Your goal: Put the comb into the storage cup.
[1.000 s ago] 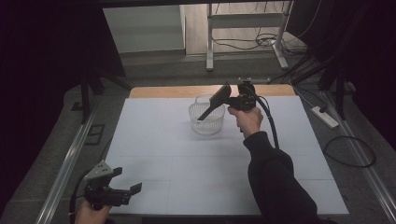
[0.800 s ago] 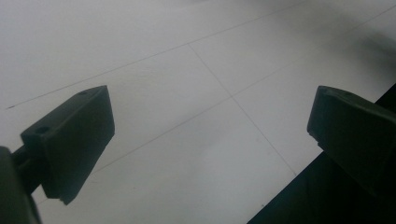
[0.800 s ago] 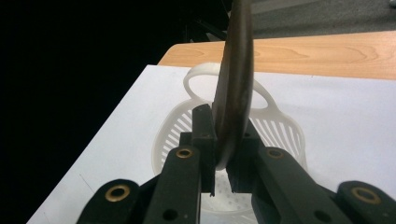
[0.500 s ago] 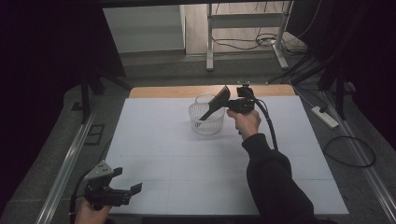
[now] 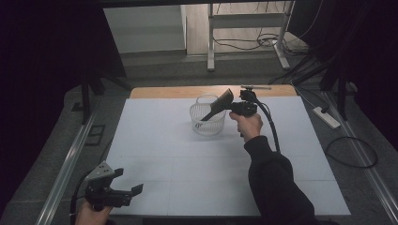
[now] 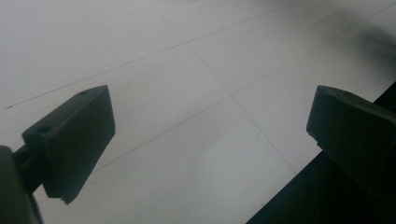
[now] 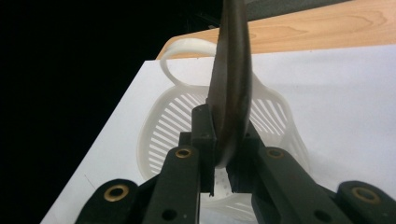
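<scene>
High view: we list a white slotted basket [image 5: 207,121] near the far edge of the white table [image 5: 291,154], with the right gripper [image 5: 234,108] holding a dark comb [image 5: 217,105] slanted over its rim, and the left gripper [image 5: 123,193] at the near left corner. Left gripper view: we note jaws spread wide over bare table [image 6: 196,93], nothing between. Right gripper view: we record jaws pinching the comb [image 7: 231,88] above the basket [image 7: 163,126].

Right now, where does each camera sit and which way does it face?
High view: above the near edge, looking forward and down on the white table; both forearms show.
Left gripper view: rides the left gripper, facing bare tabletop.
Right gripper view: rides the right gripper, facing the dark comb over the white basket.
High and right gripper views share comb and basket.
</scene>
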A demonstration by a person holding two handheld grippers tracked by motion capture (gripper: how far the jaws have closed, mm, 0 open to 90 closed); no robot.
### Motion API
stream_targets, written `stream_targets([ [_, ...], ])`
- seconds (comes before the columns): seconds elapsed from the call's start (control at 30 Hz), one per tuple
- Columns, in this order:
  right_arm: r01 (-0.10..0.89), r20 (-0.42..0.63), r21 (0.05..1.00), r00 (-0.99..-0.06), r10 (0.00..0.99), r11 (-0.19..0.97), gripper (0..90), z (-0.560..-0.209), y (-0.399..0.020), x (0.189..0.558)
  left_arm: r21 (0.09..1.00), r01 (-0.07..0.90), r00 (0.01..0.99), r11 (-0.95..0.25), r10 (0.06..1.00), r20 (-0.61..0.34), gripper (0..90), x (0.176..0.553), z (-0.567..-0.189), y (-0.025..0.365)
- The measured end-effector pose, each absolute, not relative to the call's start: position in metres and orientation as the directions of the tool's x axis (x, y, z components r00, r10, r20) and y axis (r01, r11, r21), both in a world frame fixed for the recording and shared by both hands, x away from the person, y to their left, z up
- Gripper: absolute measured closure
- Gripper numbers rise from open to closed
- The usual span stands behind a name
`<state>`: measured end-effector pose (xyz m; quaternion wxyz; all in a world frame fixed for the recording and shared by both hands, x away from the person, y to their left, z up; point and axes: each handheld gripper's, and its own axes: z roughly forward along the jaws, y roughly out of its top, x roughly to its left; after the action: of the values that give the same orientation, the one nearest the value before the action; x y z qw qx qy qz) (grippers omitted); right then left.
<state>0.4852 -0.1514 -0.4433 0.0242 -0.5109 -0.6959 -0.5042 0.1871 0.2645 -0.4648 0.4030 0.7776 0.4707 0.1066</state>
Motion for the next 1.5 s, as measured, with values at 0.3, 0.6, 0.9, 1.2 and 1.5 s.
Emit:
stream_targets([
  [0.3, 0.759, 0.592, 0.648, -0.442, 0.674, -0.071, 82.5, -0.455, -0.161, 0.488, 0.725, 0.649, 0.532, -0.230, 0.818, -0.217, 2.0, 0.187, -0.465, 0.265],
  [0.6, 0.753, 0.567, 0.654, -0.431, 0.702, -0.066, 79.6, -0.457, -0.163, 0.488, 0.725, 0.650, 0.532, -0.230, 0.818, -0.217, 2.1, 0.187, -0.465, 0.265],
  [0.9, 0.730, 0.518, 0.682, -0.437, 0.735, -0.046, 76.5, -0.454, -0.162, 0.485, 0.724, 0.650, 0.533, -0.230, 0.818, -0.219, 2.1, 0.187, -0.465, 0.265],
  [1.2, 0.713, 0.464, 0.700, -0.437, 0.771, -0.017, 71.8, -0.454, -0.163, 0.485, 0.724, 0.651, 0.534, -0.229, 0.816, -0.221, 2.2, 0.188, -0.465, 0.265],
  [1.5, 0.703, 0.435, 0.711, -0.445, 0.783, 0.005, 68.4, -0.456, -0.160, 0.484, 0.724, 0.651, 0.534, -0.229, 0.816, -0.222, 2.3, 0.188, -0.465, 0.265],
])
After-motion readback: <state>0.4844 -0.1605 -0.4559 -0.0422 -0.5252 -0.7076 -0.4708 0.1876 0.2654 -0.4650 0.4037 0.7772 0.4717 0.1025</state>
